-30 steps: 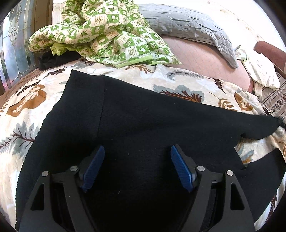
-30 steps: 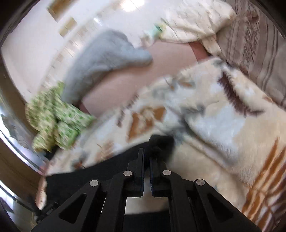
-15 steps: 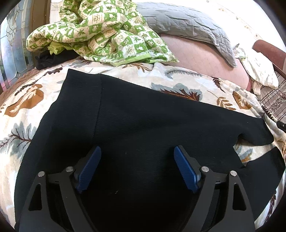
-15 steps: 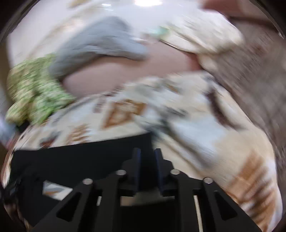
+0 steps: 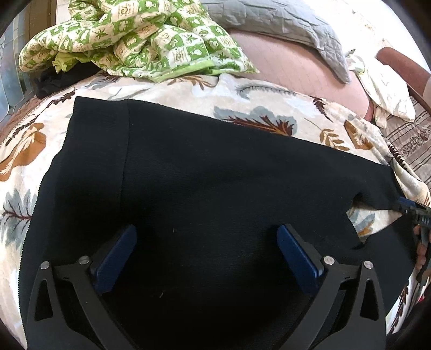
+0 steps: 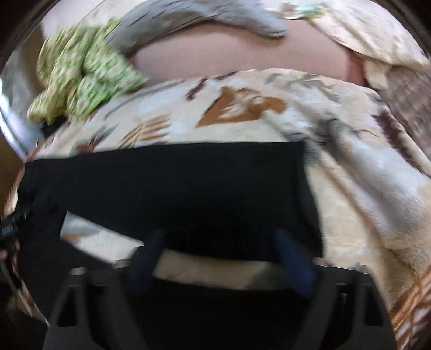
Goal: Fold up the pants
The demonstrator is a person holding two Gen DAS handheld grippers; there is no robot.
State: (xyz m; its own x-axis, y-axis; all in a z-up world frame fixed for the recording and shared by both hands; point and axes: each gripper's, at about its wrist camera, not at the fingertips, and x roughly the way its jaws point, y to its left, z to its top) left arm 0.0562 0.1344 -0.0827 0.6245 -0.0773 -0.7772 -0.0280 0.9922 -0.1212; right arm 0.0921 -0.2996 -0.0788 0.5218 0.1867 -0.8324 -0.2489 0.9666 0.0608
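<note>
Black pants (image 5: pixel 215 188) lie spread on a leaf-patterned blanket (image 5: pixel 269 107), waistband end at the left and legs running right. My left gripper (image 5: pixel 207 250) is open and empty, hovering over the seat of the pants. In the right wrist view, which is blurred, my right gripper (image 6: pixel 218 250) is open over the hem end of the far pant leg (image 6: pixel 188 193), which lies flat. The right gripper also shows at the right edge of the left wrist view (image 5: pixel 412 208).
A crumpled green-and-white quilt (image 5: pixel 140 40) and a grey quilted cover (image 5: pixel 282 24) lie at the back of the bed. A pink sheet (image 5: pixel 296 67) and a cream pillow (image 5: pixel 385 88) are at the back right.
My right gripper was shut on the pant leg's end; it has let go and now stands open over it. The leg now lies flat. The left gripper stayed open and edged slightly lower.
</note>
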